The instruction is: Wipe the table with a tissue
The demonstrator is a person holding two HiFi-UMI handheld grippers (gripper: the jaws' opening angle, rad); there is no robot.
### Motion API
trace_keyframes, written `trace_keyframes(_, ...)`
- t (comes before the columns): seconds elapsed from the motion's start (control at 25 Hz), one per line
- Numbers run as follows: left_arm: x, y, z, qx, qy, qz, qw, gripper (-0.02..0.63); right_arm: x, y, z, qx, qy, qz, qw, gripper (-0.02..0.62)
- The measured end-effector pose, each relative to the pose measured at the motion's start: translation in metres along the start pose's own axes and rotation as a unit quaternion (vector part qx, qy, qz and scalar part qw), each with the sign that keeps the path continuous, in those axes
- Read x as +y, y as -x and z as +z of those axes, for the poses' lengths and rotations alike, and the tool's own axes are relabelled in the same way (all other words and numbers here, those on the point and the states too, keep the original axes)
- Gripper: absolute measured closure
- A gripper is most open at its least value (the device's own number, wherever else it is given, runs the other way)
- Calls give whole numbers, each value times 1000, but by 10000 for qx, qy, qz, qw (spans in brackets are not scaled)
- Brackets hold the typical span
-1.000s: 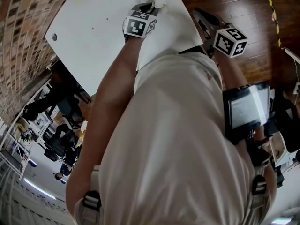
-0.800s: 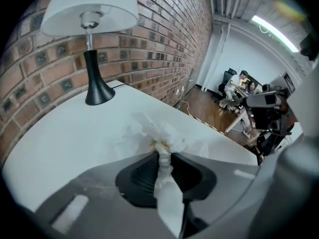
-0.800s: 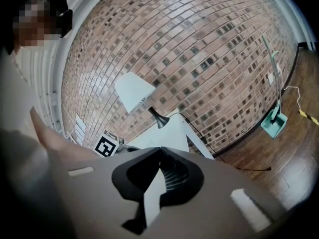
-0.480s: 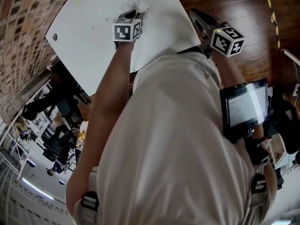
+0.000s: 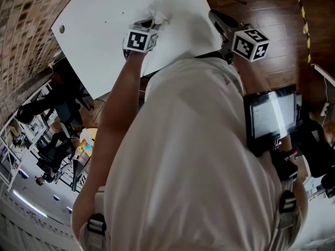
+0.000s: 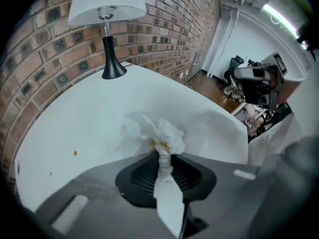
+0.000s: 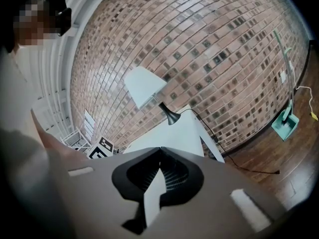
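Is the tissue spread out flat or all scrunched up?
Scrunched up. The tissue is a crumpled wad with ruffled folds, pinched at its middle by the left gripper jaws, down on the white table.

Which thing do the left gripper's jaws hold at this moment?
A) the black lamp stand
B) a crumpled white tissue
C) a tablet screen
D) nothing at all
B: in the left gripper view, the left gripper has its jaws closed on a crumpled white tissue, which is bunched at their tips over the white table.
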State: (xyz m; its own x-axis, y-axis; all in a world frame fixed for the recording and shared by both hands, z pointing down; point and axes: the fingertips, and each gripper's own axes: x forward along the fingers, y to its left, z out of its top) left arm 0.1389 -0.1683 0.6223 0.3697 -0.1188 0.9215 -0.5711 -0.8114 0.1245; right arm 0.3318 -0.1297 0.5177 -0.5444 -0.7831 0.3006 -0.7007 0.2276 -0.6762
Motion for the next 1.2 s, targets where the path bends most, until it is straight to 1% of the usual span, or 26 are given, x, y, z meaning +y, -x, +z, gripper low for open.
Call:
trace_keyframes(0.16,5,8,-21,-120,202,-46,9997,531,16,-19,0,94,103,197,9997,588)
trace_keyframes(0.32,9,11,-46,-561,656,-181,9961,531,29,-31,-3,198,189,371,9989,588)
trace_keyframes(0.4,9,28,-52,-675,780,-56,9947,531,35,-36,-4,248,243,427,9985,588)
trace_keyframes(0.48,17,44,-60,-753,812,133,9938,531,42,-43,-6,297,289,446,9981,588)
trace_keyframes(0.56,33,48,-75,-871,824,305,9923,531,48,-52,-11,352,284,455,9979,588)
trace_keyframes(0.64,49,52,-79,-1030,824,452,9902,531,54,-59,-15,396,280,486,9976,588)
trace_keyframes(0.76,63,62,-63,-1276,808,562,9869,531,61,-65,-18,411,290,522,9974,588)
trace_keyframes(0.88,73,65,-43,-1349,760,545,9864,529,68,-71,-20,398,277,519,9975,588)
trace_keyframes(1.0,80,52,-26,-1314,549,477,9887,530,70,-70,-25,408,248,426,9980,588)
trace_keyframes(1.12,76,35,-4,-1206,262,307,9919,529,67,-63,-29,406,224,227,9987,588)
trace_keyframes(1.2,80,27,8,-1153,212,268,9927,529,68,-59,-31,353,192,111,9991,588)
